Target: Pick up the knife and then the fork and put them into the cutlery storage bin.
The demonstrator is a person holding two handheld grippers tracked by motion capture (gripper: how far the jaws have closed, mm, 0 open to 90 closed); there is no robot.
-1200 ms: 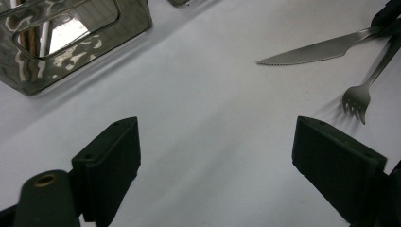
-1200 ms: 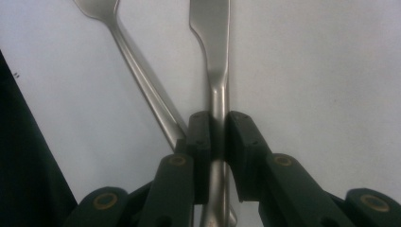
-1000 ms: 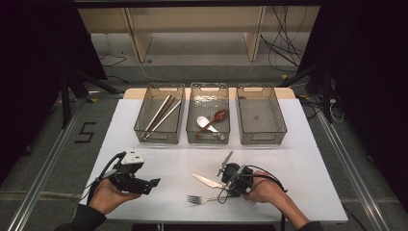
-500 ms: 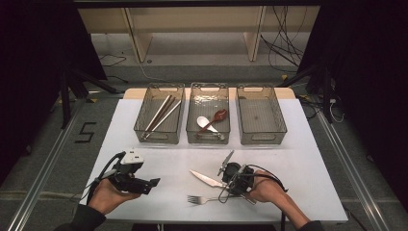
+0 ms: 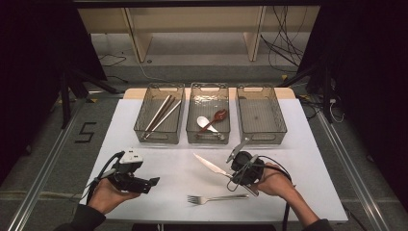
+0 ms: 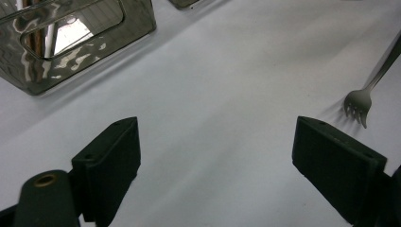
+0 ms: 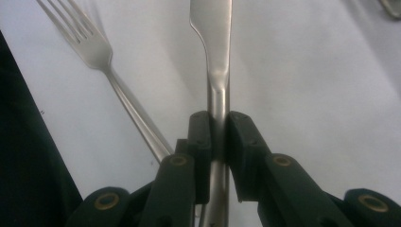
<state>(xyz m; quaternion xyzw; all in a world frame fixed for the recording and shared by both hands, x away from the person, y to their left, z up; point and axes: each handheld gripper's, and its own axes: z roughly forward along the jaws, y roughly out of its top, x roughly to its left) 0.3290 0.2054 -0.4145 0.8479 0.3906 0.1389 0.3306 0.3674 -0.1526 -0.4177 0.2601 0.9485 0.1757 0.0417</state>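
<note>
My right gripper (image 5: 232,174) is shut on the handle of a steel knife (image 5: 210,164), whose blade points up and left just above the white table. In the right gripper view the knife (image 7: 215,56) runs straight up between the closed jaws (image 7: 218,137). A steel fork (image 5: 216,198) lies on the table in front of that gripper, tines to the left; the right gripper view has the fork (image 7: 99,52) at upper left. My left gripper (image 5: 155,183) is held open near the table's front left, with nothing between its jaws (image 6: 215,156). The fork's tines (image 6: 358,101) lie off to its right.
Three clear bins stand in a row at the back: the left bin (image 5: 160,115) holds chopsticks, the middle bin (image 5: 208,115) holds a white spoon and a brown spoon, the right bin (image 5: 261,113) has nothing in it. The left bin's corner (image 6: 71,42) is near the left gripper.
My right gripper has risen slightly and moved back with the knife, whose blade tip now points further up toward the bins. The left gripper has stayed put.
</note>
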